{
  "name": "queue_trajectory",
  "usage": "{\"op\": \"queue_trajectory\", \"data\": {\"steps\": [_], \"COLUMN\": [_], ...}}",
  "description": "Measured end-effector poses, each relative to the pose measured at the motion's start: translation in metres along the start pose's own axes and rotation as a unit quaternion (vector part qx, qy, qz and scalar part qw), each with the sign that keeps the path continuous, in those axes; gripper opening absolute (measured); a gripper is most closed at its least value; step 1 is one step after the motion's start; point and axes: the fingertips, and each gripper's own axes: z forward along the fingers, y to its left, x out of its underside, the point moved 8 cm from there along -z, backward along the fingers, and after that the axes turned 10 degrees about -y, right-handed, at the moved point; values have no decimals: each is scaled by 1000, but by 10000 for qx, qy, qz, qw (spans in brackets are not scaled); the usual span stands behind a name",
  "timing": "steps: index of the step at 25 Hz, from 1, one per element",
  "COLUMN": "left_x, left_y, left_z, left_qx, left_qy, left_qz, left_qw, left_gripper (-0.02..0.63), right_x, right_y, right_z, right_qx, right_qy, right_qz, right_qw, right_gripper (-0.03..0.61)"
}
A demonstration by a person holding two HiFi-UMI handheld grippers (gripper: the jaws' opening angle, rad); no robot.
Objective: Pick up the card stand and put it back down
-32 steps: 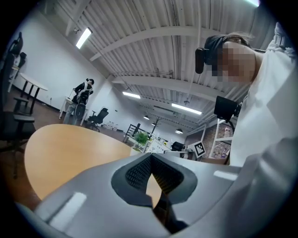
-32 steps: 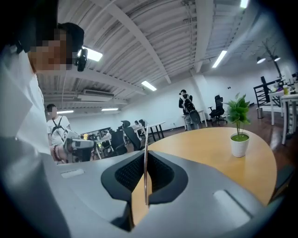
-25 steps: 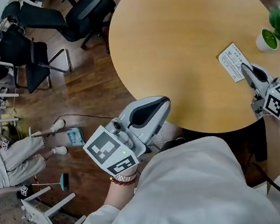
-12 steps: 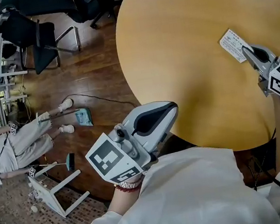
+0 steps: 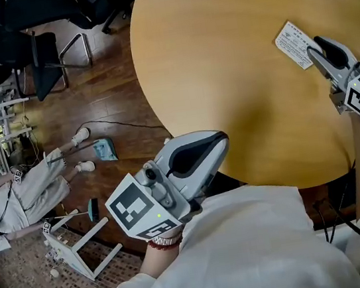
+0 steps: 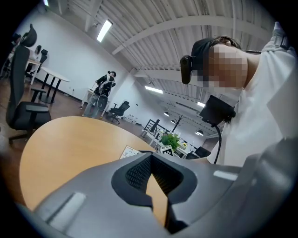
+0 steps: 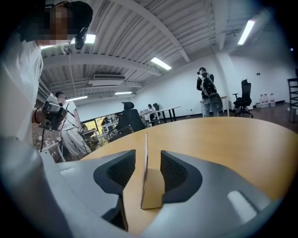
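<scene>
Right gripper [image 5: 320, 57] jaws have just been opening: a second ago they were closed, and now the pads stand apart with the card stand [image 5: 294, 44] between them, no pad pressing on it. The right gripper view shows the stand edge-on and upright, a thin sheet rising from a base that rests on the round wooden table [image 5: 222, 66], with a gap on either side, the narrower one toward the pad at that view's left. The card's long face runs along the line the gripper points, so the jaws straddle it; it reaches away from the fingertips toward the upper left in the head view, near the table's right edge. The stand appears to be set back down and let go, so backing straight out along that line should clear it without a knock. Between the earlier head view and this one the framing has shifted, and the small potted plant seen beside the card then is now out of frame. The left gripper [image 5: 218, 137] hovers at the table's near edge in front of the person's white shirt, well apart from the stand, its jaws closed at the tips and empty. The right hand is by far the nearer one.
</scene>
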Motion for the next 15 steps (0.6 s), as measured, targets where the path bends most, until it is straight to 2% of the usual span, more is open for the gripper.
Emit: {"op": "queue_trajectory", "data": {"steps": [4,8,11,15], "left_x": [-10,-6,-5,-10], "left_y": [-21,-29,-47,-79], "left_z": [-9,-19,-41,-71], "left_qx": [141,448,565,956], "left_qy": [-119,-297,-317,-517], "left_qz": [148,379,427,658], "left_qw": [9997,9978,9970,9919], "left_gripper": [-9,-9,-9,-9], "right_x": [0,20,20,-35], "right_y": [14,36,88,172], "right_z": [-39,-89,-126,-170], "right_qx": [846,1788,1913,1845], "right_qy": [61,-252,-365,-908], "right_qz": [-230,-88,-23,-517], "right_qw": [9961,9835,9809,9773], "right_gripper": [177,191,209,207]}}
